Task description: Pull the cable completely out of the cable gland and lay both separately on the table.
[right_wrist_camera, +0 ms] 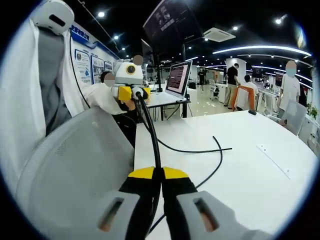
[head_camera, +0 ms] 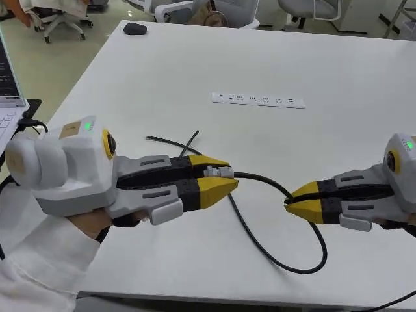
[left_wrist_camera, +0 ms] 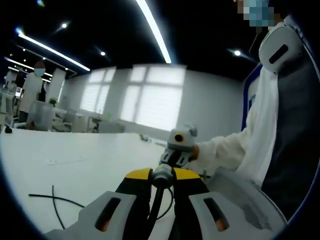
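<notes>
A grey cable gland (head_camera: pixel 219 172) sits between the yellow tips of my left gripper (head_camera: pixel 224 174), which is shut on it; in the left gripper view the gland (left_wrist_camera: pixel 162 176) shows at the jaw tips. A black cable (head_camera: pixel 260 178) runs from the gland to my right gripper (head_camera: pixel 290 200), which is shut on the cable. Past the right gripper the cable loops down over the white table (head_camera: pixel 273 71) toward the front edge. In the right gripper view the cable (right_wrist_camera: pixel 150 130) stretches from the jaws to the left gripper (right_wrist_camera: pixel 131 91).
A white power strip (head_camera: pixel 258 99) lies mid-table. A black mouse (head_camera: pixel 135 28) sits at the far left corner. A laptop (head_camera: pixel 8 91) stands left of the table. Thin black cable ends (head_camera: pixel 170 143) lie behind the left gripper. Office chairs stand beyond the table.
</notes>
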### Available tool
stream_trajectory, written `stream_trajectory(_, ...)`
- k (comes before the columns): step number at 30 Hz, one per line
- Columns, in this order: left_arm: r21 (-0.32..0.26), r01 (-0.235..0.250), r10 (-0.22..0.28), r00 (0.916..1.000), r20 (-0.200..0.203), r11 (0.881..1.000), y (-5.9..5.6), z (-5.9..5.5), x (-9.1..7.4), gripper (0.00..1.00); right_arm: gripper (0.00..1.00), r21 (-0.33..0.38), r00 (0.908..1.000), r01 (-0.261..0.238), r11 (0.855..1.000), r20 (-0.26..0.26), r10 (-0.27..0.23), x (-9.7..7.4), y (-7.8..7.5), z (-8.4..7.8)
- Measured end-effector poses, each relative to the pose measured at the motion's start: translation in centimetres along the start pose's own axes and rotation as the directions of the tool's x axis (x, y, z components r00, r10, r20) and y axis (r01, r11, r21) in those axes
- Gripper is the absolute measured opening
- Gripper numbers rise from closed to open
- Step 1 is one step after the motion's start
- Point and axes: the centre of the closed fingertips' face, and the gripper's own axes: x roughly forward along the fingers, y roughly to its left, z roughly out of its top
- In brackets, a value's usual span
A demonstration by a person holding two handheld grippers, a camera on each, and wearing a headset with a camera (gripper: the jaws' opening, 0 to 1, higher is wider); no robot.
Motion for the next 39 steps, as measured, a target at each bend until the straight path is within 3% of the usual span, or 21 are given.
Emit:
stream_trajectory(16,-0.009,-0.013,0.013,0.9999,0.003,1.0,0.1,0.0,0.0,0.17,0.03,-0.001,0.9995,0.021,1.0,-0.022,-0.021,-0.1,0.0,0.1)
stream_trajectory(19,-0.013,-0.02,0.02,0.9997,0.015,1.0,0.3,0.2,-0.1,0.17,0.04,-0.015,0.9995,0.027,1.0,-0.017,-0.027,-0.3,-0.1,0.9)
stream_trajectory(22,-0.013,-0.018,0.018,0.9997,0.015,1.0,0.3,0.2,-0.1,0.17,0.12,-0.033,0.9995,0.031,0.999,0.005,-0.031,-0.1,0.0,2.2)
stream_trajectory(30,-0.008,-0.006,0.006,1.0,-0.003,1.0,0.0,-0.2,0.1,0.17,0.16,-0.117,0.9949,-0.04,0.992,0.087,0.05,1.6,1.9,7.2)
stream_trajectory(39,-0.005,-0.004,0.004,0.9999,-0.01,1.0,-0.1,-0.4,0.1,0.17,0.14,-0.166,0.9871,-0.081,0.983,0.123,0.102,3.4,2.8,9.5)
